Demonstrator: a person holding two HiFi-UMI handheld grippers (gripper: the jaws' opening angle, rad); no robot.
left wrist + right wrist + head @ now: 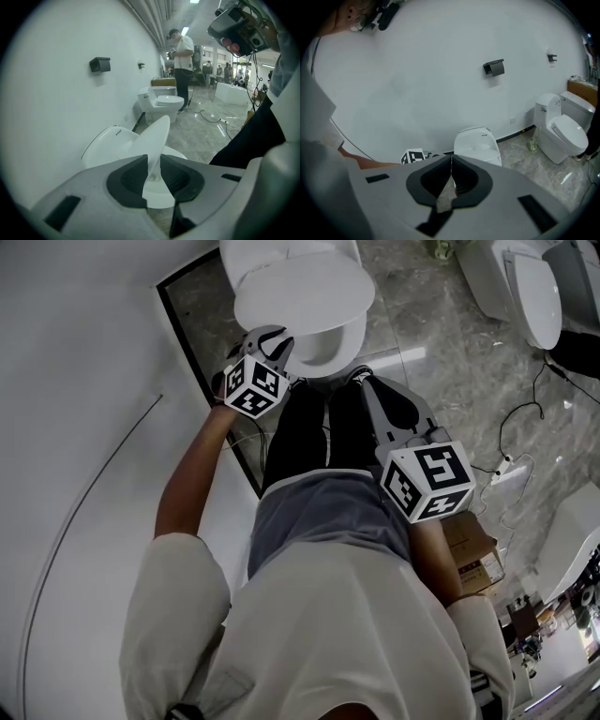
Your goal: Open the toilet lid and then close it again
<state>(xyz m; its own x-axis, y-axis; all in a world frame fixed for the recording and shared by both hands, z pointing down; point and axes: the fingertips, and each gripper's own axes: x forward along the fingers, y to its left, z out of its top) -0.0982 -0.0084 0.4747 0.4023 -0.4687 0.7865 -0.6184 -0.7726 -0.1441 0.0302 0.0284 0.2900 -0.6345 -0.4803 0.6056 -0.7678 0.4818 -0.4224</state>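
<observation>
The white wall point(84, 352) blocks the toilet's point(281, 251) left; its half-raised lid point(300, 292) overhangs the bowl point(319, 351). Open floor point(422, 324) lies right, a power strip point(503, 468) and second toilet point(525, 287) farther right.

White toilet lid point(305, 292); grey marbled floor point(450, 343).

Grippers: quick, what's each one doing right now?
Left gripper: closed on the edge of the toilet lid.
Right gripper: closed, holding nothing.

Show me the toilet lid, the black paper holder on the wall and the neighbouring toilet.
toilet lid point(158, 133): left gripper view, its raised white face.
paper holder point(494, 68): right gripper view, its black front.
neighbouring toilet point(569, 132): right gripper view, its closed lid.
</observation>
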